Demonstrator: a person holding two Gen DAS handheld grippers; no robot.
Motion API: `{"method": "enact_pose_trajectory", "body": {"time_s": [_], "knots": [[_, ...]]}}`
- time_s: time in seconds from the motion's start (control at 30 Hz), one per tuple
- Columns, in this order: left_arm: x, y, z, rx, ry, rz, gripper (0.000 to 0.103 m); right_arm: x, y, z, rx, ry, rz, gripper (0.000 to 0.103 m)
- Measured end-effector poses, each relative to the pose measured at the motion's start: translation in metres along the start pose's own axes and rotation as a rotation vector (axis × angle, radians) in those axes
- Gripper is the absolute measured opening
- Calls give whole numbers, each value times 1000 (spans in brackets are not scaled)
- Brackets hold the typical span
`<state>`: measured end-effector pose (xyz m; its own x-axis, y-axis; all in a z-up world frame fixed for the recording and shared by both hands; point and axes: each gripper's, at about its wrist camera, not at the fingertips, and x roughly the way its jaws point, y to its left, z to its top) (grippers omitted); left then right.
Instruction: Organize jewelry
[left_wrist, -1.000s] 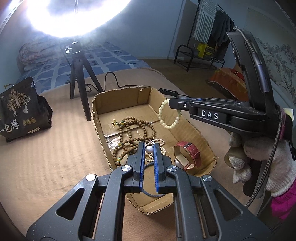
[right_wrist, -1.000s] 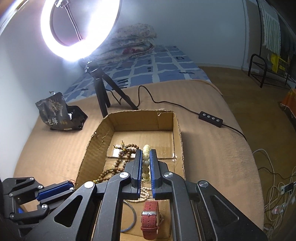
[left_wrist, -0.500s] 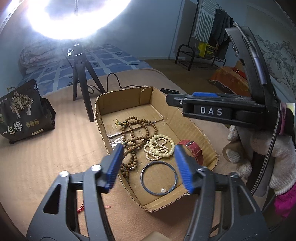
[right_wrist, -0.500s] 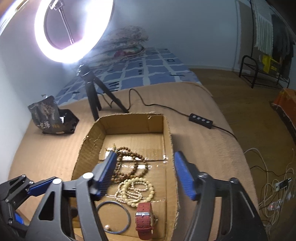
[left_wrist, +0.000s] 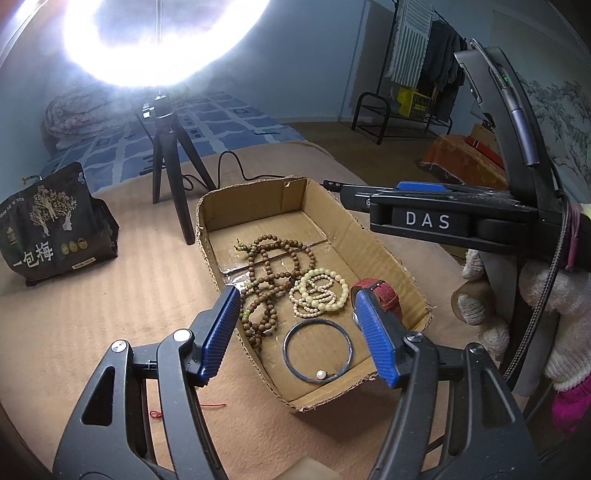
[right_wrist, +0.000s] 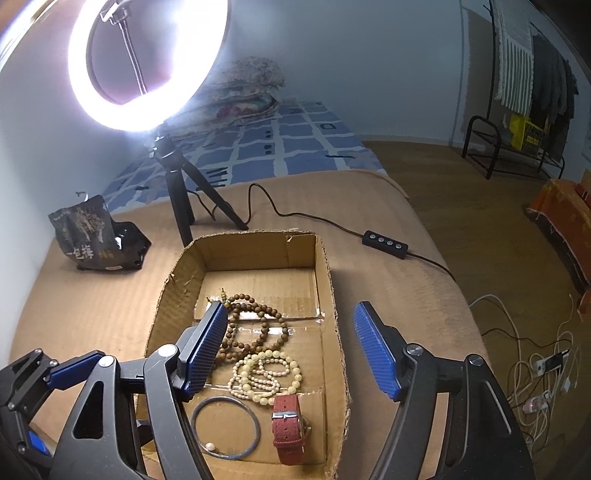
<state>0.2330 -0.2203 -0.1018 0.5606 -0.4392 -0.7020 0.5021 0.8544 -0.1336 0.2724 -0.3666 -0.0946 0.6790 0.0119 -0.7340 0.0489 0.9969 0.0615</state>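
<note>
Both tongs released, empty: left tongs (left_wrist: 295, 332), right tongs (right_wrist: 288, 347) hover over box (right_wrist: 332, 295). Beads (right_wrist: 255, 328), pearls (right_wrist: 266, 373), bangle (right_wrist: 225, 428), watch (right_wrist: 288, 428) lie below, inside it. Next: descend vertically on one piece (strands tangle easily), clench centrally.

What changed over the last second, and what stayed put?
Both grippers opened: the right gripper let go of the cream bracelet, now lying in the box; the left gripper let go of the pearl bangle. Brown beads, watch and box stayed put.
</note>
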Motion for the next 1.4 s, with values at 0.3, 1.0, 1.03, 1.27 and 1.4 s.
{"method": "enact_pose_trajectory", "body": {"time_s": [0.3, 1.0, 1.03, 1.27, 1.4], "knots": [[-13, 4, -4, 4, -10, 8, 67, -17, 8, 1, -12, -13, -32, 72], [-71, 95, -18, -76, -54, 91, 67, -87, 31, -21, -2, -100, -1, 80], [-72, 100, -19, -83, -53, 95, 67, -89, 34, -23, -6, -101, 9, 80], [-73, 126, -37, -98, -12, 103, 63, -96, 69, -52, -91, -72, 83, 80], [-66, 130, -43, -93, 21, 85, 59, -97, 91, -72, -126, -53, 127, 80]]}}
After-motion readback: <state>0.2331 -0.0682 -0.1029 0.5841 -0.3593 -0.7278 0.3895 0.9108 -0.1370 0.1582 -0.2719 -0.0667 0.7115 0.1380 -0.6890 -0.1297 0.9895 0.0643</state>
